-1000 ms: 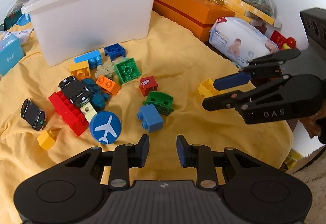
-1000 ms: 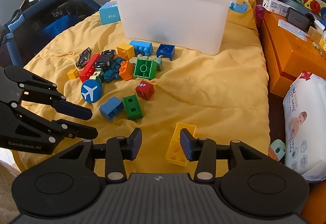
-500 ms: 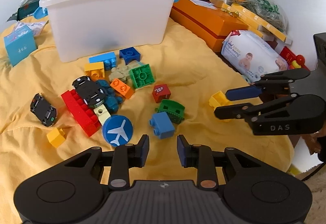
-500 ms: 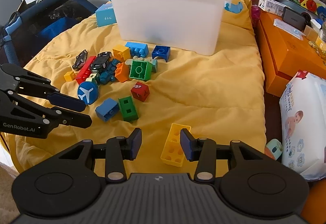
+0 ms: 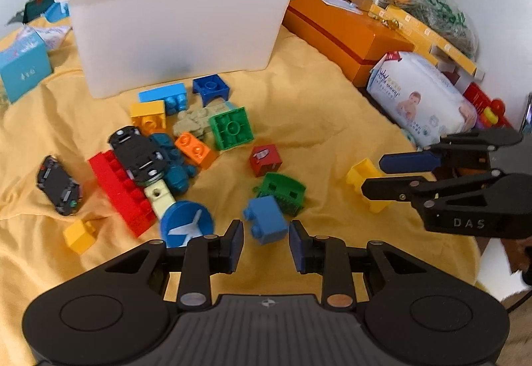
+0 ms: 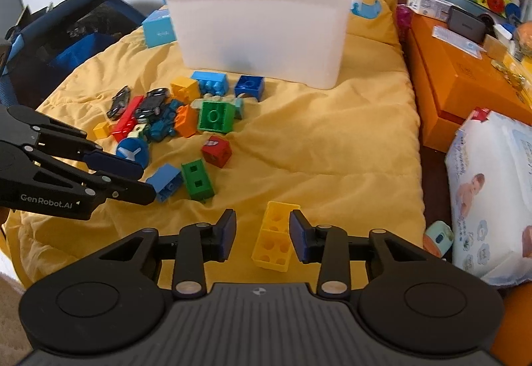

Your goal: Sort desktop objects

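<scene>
A light blue brick (image 5: 266,223) lies on the yellow blanket (image 5: 332,119) just ahead of my left gripper (image 5: 266,244), whose jaws stand open on either side of it without touching. My right gripper (image 6: 262,234) is closing around a yellow brick (image 6: 274,236) that lies with its hollow underside up; the right pad is at its side, the left pad still apart. The other view shows this gripper (image 5: 371,176) at the same yellow brick (image 5: 357,171). A white bin (image 5: 179,23) stands behind a pile of bricks (image 5: 231,128) and toy cars (image 5: 136,153).
A green brick (image 5: 282,189), a red cube (image 5: 266,159) and a blue airplane disc (image 5: 186,226) lie close to the blue brick. An orange box (image 5: 345,30) and a wipes pack (image 5: 422,96) line the right edge. A teal box (image 5: 23,66) sits far left.
My left gripper has come closer to the light blue brick, which now sits at its fingertips. The right jaws have narrowed around the yellow brick.
</scene>
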A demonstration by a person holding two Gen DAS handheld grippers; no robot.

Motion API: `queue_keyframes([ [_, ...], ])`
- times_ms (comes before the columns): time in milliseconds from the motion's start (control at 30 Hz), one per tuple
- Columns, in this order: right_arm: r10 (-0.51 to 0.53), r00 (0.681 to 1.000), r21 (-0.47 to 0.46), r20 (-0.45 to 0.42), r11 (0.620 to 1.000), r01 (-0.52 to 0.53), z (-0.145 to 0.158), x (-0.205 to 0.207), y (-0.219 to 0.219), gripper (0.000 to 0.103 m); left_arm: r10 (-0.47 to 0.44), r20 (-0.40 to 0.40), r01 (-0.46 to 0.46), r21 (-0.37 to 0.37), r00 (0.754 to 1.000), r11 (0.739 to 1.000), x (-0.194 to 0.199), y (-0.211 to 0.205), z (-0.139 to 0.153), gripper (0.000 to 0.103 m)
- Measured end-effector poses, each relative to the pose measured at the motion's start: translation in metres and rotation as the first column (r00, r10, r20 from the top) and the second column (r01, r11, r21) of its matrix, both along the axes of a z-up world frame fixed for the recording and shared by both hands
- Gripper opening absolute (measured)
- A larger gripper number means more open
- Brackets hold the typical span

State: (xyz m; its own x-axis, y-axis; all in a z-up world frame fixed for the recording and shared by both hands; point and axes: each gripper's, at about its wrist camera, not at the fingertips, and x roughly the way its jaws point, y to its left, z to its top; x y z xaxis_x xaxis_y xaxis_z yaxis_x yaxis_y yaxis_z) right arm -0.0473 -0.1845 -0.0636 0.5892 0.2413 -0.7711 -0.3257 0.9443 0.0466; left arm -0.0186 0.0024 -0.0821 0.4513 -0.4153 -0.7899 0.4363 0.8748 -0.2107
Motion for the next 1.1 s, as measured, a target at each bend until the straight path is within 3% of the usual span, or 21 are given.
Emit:
queue_keyframes([
  [233,-0.09,0.996,0.059,0.018,0.994,0.089,0.005,0.001,-0.018,0.039,0.071,-0.043,-0.074,-0.082,0.997,0.994,0.007,0.014,0.004,0.034],
  [367,-0.184,0.983,0.1,0.013,0.978,0.182,0.004,0.004,-0.031,0.039,0.09,-0.064,-0.094,-0.061,0.994,0.994,0.014,0.014,-0.004,0.033],
  [533,-0.245,0.969,0.13,-0.017,0.961,0.245,0.001,0.007,-0.044,0.039,0.044,-0.075,-0.048,-0.044,0.996,0.998,0.015,0.001,-0.012,0.033],
  [600,-0.243,0.97,0.131,-0.02,0.961,0.244,0.0,0.007,-0.044,0.039,0.016,-0.068,-0.018,-0.03,0.998,0.999,0.014,-0.006,-0.012,0.029],
  [667,-0.231,0.973,0.13,-0.024,0.964,0.232,-0.001,0.007,-0.042,0.039,-0.022,-0.061,0.022,-0.002,0.998,1.0,0.012,-0.015,-0.014,0.017],
  [867,-0.208,0.978,0.116,-0.014,0.971,0.208,-0.001,0.006,-0.038,0.039,-0.104,-0.006,0.104,0.101,0.995,0.989,-0.003,-0.026,-0.009,0.017],
  [1100,-0.18,0.984,0.089,0.003,0.98,0.179,-0.001,0.003,-0.03,0.04,-0.088,-0.002,0.087,0.164,0.996,0.983,-0.013,-0.011,-0.011,0.018],
])
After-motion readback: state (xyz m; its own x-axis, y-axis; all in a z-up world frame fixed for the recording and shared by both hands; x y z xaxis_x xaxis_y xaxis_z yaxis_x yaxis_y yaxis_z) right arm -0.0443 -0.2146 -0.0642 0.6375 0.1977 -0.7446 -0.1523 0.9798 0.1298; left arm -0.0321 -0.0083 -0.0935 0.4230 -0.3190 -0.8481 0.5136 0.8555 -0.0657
